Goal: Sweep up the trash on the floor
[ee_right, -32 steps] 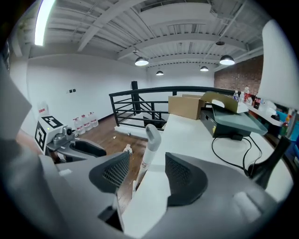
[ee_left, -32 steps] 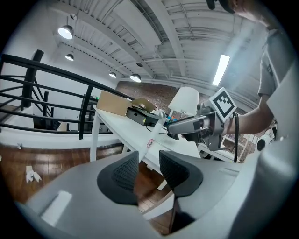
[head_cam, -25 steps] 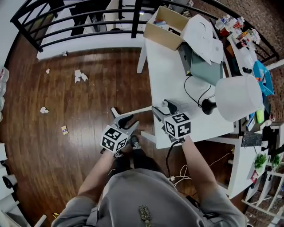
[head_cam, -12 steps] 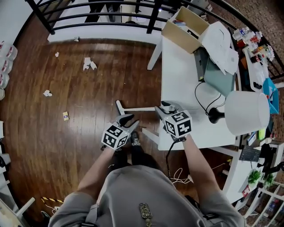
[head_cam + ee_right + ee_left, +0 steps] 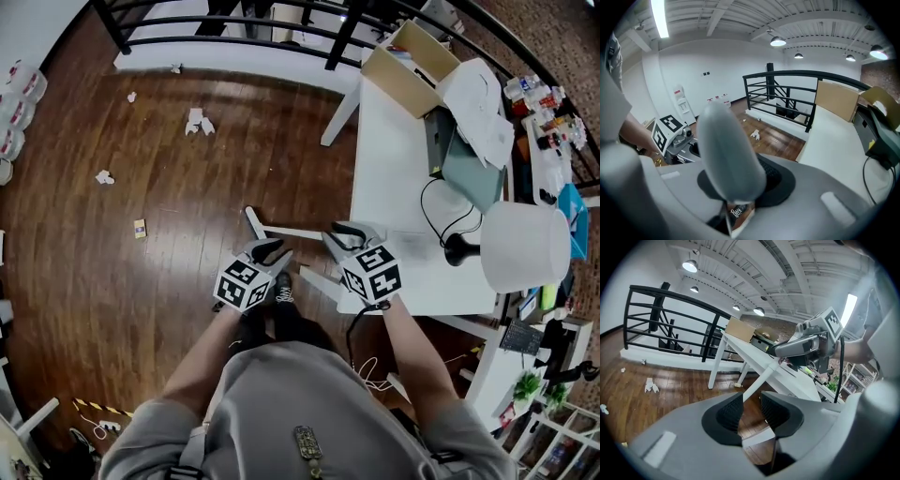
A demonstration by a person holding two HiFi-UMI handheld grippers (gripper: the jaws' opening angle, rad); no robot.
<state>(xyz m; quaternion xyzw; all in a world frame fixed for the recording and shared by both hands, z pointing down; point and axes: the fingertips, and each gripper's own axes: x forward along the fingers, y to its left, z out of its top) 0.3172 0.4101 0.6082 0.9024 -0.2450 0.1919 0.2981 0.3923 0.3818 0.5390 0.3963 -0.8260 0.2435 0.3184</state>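
- Holding the left gripper [image 5: 266, 252] above the wooden floor [image 5: 169, 281], jaws slightly apart, nothing between them.
- Right gripper [image 5: 349, 234] sits at the table [image 5: 394, 169] edge; a blurred grey shape covers its jaws, so their state is unclear.
- Paper scraps [image 5: 197, 120] lie well away, near the railing [image 5: 234, 19].

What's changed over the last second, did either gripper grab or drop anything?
Only the viewpoint shifted: in the head view the white table and the paper scraps on the floor slid up and to the right. Nothing was taken hold of or let go. The left gripper, jaws apart and empty, and the right gripper stayed side by side where they were.
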